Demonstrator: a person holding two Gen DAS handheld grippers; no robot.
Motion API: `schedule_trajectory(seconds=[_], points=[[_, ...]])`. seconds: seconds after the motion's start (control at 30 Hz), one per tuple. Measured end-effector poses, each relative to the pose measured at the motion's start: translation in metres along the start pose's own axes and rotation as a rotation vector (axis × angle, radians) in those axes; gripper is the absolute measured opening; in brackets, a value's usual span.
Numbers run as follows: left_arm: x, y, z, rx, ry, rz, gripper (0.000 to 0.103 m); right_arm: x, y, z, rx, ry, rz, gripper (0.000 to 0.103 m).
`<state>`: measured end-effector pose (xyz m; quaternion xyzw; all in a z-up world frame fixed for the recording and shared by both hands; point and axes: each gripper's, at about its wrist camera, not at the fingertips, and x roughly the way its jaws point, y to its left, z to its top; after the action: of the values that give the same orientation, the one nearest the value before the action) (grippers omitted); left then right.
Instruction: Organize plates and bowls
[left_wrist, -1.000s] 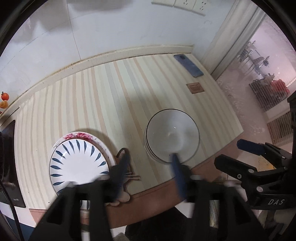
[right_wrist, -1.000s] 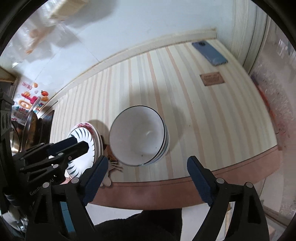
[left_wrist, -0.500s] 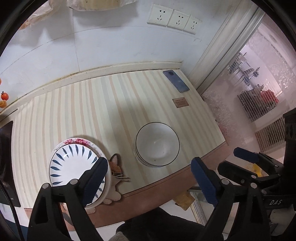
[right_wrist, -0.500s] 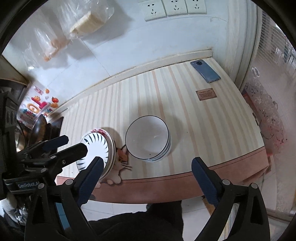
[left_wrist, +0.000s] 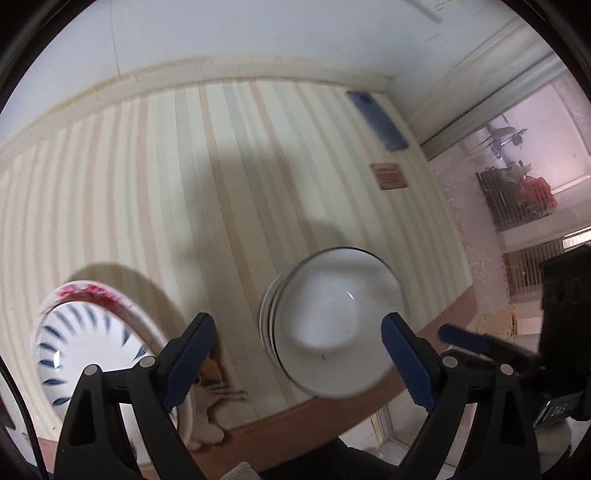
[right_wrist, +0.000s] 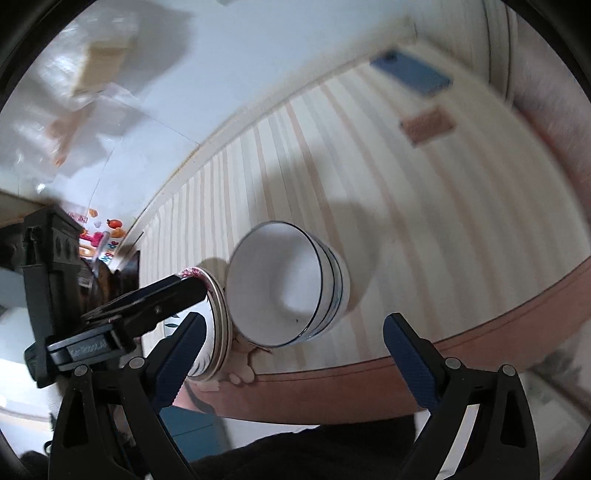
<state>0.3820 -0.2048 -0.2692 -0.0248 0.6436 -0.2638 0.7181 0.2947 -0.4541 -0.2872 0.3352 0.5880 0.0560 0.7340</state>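
A stack of white bowls with dark rims (left_wrist: 332, 325) stands near the front edge of the striped table (left_wrist: 221, 184); it also shows in the right wrist view (right_wrist: 284, 291). To its left lies a stack of plates, the top one white with blue leaf marks (left_wrist: 88, 343), seen edge-on in the right wrist view (right_wrist: 218, 317). My left gripper (left_wrist: 295, 358) is open and empty, above the bowls. My right gripper (right_wrist: 291, 350) is open and empty, just in front of the bowls. The left gripper (right_wrist: 147, 302) shows in the right wrist view over the plates.
A blue phone (left_wrist: 376, 118) and a small brown card (left_wrist: 388, 175) lie at the far right of the table. A cat-shaped coaster (left_wrist: 210, 384) lies between plates and bowls. The brown table edge (right_wrist: 406, 373) runs along the front. A wall stands behind.
Both grippers have dropped closer to the table after rising half a second ago. The bowls and plates look larger and have stayed in place. Both stay open.
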Motion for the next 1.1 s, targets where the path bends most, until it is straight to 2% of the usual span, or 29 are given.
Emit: schedule_trajectory(seconds=[0.1, 0.27, 0.37, 0.5, 0.6, 0.67, 0.7, 0.83, 1.1], points=[[0.022, 0.009, 0.009, -0.011, 0.026, -0.007, 0.092, 0.033, -0.018, 0.008, 0.046, 0.061, 0.038, 0.099], [0.055, 0.02, 0.02, -0.032, 0.095, -0.006, 0.091, 0.076, -0.03, 0.011, 0.048, 0.134, 0.048, 0.099], [0.071, 0.024, 0.023, -0.046, 0.138, -0.018, 0.091, 0.09, -0.03, 0.011, 0.02, 0.132, 0.037, 0.099], [0.086, 0.026, 0.022, -0.056, 0.189, -0.07, 0.079, 0.107, -0.032, 0.016, 0.021, 0.164, 0.066, 0.097], [0.089, 0.026, 0.022, -0.065, 0.197, -0.131, 0.071, 0.12, -0.034, 0.02, 0.036, 0.187, 0.078, 0.089], [0.09, 0.024, 0.02, -0.061, 0.202, -0.168, 0.063, 0.129, -0.036, 0.021, 0.051, 0.204, 0.103, 0.074], [0.09, 0.023, 0.018, -0.062, 0.203, -0.178, 0.059, 0.132, -0.038, 0.021, 0.057, 0.206, 0.104, 0.071], [0.086, 0.023, 0.016, -0.075, 0.183, -0.162, 0.059, 0.137, -0.041, 0.023, 0.083, 0.207, 0.135, 0.069], [0.08, 0.027, 0.012, -0.131, 0.201, -0.124, 0.059, 0.145, -0.035, 0.031, 0.092, 0.23, 0.131, 0.069]])
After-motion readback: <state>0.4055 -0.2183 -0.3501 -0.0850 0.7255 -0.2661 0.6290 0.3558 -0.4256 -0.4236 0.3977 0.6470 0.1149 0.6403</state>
